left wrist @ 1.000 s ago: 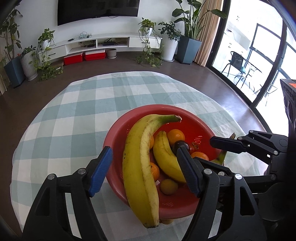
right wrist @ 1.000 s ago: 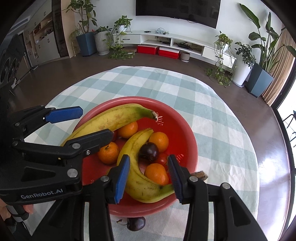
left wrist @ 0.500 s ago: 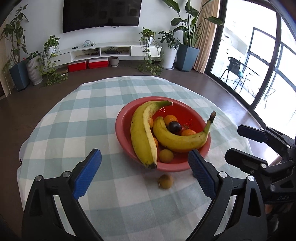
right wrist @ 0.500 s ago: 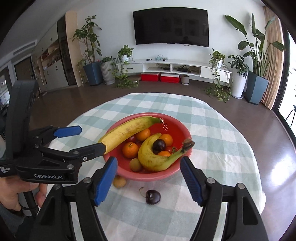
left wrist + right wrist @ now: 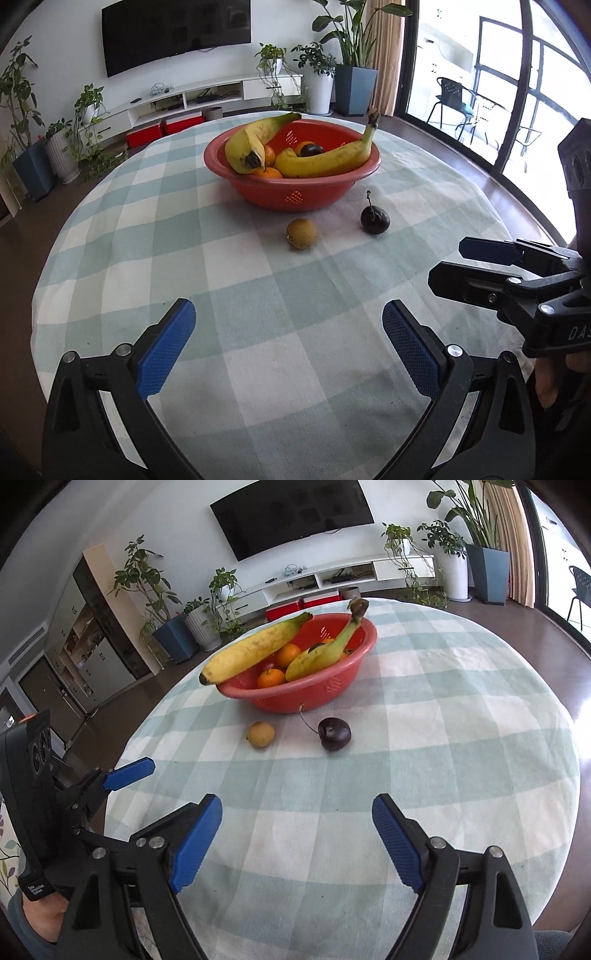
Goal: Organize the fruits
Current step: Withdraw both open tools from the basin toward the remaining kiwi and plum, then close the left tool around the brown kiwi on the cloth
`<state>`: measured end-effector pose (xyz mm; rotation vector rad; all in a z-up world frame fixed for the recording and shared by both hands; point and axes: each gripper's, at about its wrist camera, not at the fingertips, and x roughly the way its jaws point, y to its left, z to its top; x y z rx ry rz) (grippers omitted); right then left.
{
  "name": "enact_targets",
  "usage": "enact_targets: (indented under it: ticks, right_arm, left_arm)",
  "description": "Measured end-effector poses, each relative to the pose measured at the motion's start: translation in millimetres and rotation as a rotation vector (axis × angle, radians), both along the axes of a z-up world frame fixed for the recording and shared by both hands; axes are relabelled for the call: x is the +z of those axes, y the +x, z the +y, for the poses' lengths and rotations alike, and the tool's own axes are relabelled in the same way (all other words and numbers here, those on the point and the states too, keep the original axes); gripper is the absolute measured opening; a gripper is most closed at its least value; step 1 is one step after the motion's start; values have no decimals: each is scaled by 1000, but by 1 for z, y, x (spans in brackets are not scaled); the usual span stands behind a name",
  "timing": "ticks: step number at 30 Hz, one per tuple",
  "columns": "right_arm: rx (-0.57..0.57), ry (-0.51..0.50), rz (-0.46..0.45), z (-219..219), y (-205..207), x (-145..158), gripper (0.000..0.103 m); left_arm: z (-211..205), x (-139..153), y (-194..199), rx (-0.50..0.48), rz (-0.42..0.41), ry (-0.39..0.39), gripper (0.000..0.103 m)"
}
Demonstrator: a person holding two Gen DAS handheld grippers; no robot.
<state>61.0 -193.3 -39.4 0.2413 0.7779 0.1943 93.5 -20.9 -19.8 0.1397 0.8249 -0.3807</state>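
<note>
Both grippers pulled back, wide open, empty; bowl [image 5: 291, 192] well ahead.

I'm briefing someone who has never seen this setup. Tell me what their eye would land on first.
The red colander bowl on the checked tablecloth draws the eye first, with two bananas jutting over its rim above oranges. In front of it, loose on the cloth, lie a dark cherry with its stem and a small yellow-brown fruit. Nearest the cameras, the left gripper and right gripper both stand open and empty.
</note>
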Motion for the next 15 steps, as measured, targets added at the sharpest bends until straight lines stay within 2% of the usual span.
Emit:
enact_targets:
  ticks: [3,8,11,13,15]
  right_arm:
    - [-20,-10,-28,-3,-4,2,86]
    - [-57,-21,-32,-11,-6,-1,85]
    - [-75,-28,-33,-15,-5,-2,79]
    - [-81,-30,-35,-17,-6,-3,77]
    - [-82,-28,-33,-18,-6,-4,77]
  left_arm:
    - [6,-2,15,61,65,-41,102]
    - [-6,-1,39,19,46,13,102]
    - [-16,-1,53,-1,37,14,102]
    - [-23,-3,64,-14,38,23,96]
    - [-30,-5,75,-37,48,41,79]
